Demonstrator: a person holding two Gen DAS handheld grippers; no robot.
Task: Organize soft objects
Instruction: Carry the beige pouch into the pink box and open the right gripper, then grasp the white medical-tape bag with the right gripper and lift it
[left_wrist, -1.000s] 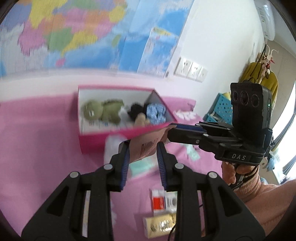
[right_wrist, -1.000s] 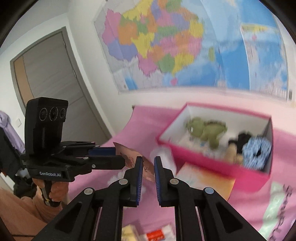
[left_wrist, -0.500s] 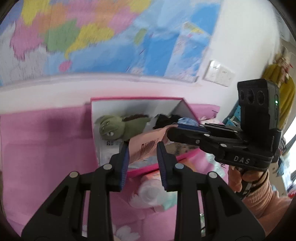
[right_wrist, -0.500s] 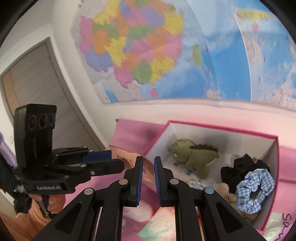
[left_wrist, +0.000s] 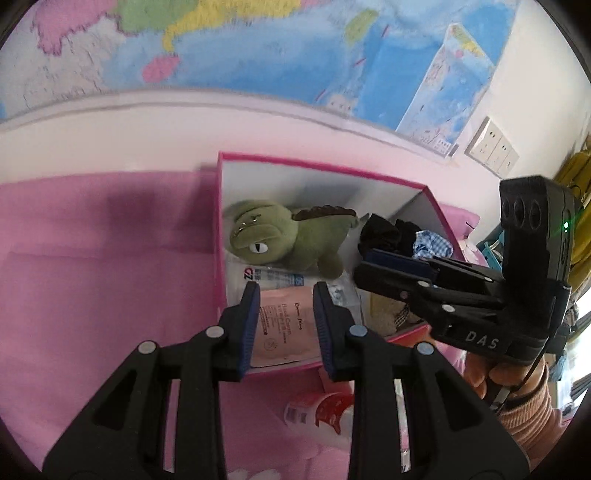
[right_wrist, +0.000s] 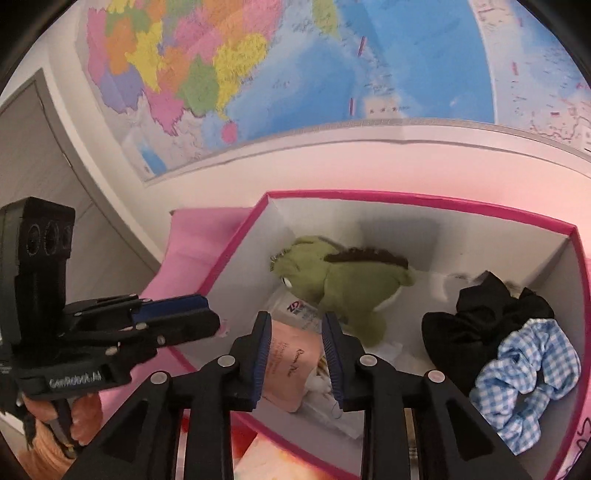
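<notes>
Pink cloth (left_wrist: 92, 258) under a wall map (right_wrist: 295, 55) carries my pink box (left_wrist: 218, 221); the pink sachet (left_wrist: 284, 325) lies inside beside the green plush (left_wrist: 295, 236). My right gripper (right_wrist: 295, 332) is opening, nothing pinched; my left gripper (left_wrist: 284, 306) hangs narrowly parted, empty

Both cameras ride just behind their own fingers, looking forward and down at close range into the pink box (left_wrist: 218, 221) (right_wrist: 236, 236). Each catches the other hand-held gripper, at 3 o'clock from the left, at 9 o'clock from the right. Both share the green plush toy (left_wrist: 291, 236) (right_wrist: 343, 284) and wall map (left_wrist: 258, 48) (right_wrist: 295, 66).
</notes>
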